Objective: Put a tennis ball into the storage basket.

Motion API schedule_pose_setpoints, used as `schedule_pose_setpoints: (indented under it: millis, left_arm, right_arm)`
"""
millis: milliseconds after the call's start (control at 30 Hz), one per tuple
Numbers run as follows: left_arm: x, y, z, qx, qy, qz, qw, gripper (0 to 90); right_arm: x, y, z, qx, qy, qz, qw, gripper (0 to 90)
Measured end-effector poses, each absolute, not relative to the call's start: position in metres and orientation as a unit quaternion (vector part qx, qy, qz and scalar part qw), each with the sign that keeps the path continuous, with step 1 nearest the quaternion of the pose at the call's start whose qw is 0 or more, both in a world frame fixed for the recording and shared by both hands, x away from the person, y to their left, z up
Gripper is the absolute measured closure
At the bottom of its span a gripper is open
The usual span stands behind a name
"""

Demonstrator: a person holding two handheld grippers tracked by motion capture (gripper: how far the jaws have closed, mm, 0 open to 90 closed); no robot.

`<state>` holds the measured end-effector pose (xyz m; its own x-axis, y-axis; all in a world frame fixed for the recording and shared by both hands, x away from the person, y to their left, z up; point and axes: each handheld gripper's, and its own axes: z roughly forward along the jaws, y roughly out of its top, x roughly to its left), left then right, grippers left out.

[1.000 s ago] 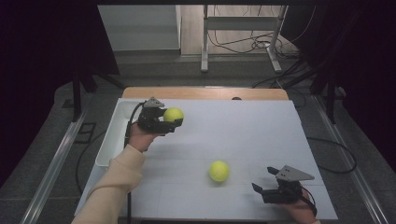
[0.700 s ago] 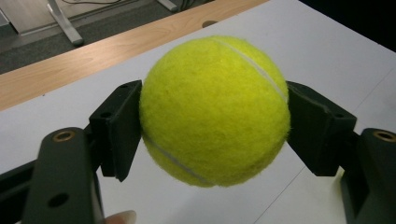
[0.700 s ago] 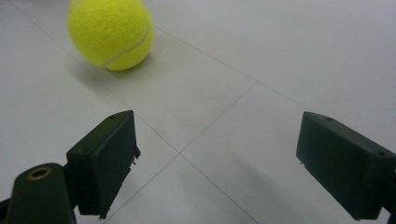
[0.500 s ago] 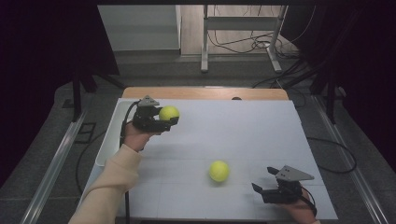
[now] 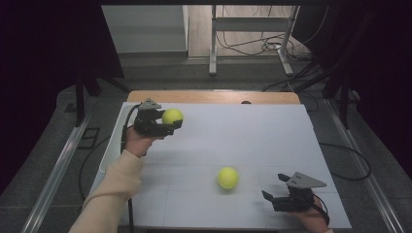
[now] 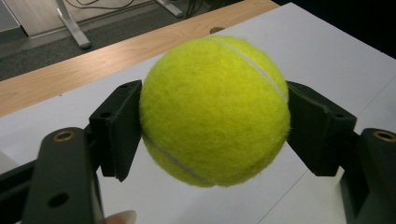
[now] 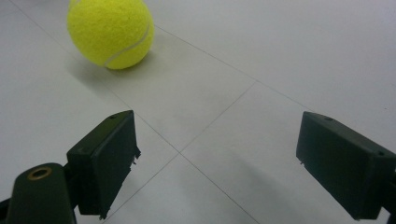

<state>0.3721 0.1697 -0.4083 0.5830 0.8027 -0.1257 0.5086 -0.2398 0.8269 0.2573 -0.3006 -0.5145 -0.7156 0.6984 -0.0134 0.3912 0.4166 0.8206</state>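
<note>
My left gripper (image 5: 167, 122) is shut on a yellow tennis ball (image 5: 172, 116), held above the far left part of the white table (image 5: 252, 136). In the left gripper view the ball (image 6: 212, 109) is squeezed between both black pads (image 6: 119, 126). A second tennis ball (image 5: 228, 177) lies on the table near the front middle. My right gripper (image 5: 275, 188) rests low at the front right, open, a short way right of that ball. In the right gripper view its jaws (image 7: 217, 163) stand wide apart with nothing between them, and the loose ball (image 7: 111, 30) lies ahead at upper left.
A white bin (image 5: 112, 145) hangs along the table's left edge. A strip of wooden tabletop (image 5: 214, 96) shows behind the white surface. Cables and metal stand legs (image 5: 250, 46) lie on the floor beyond the table.
The left hand has carried its ball a little to the left and toward the far side. The right gripper and the loose ball have kept still.
</note>
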Motion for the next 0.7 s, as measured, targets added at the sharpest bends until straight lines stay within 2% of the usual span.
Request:
schedule_pose_setpoints:
  millis: [700]
  left_arm:
    - [0.369,0.181,-0.405,0.762,0.434,0.168,0.451,26.5]
  right_arm:
    - [0.258,-0.3,-0.515,0.331,0.825,0.422,0.179,13.1]
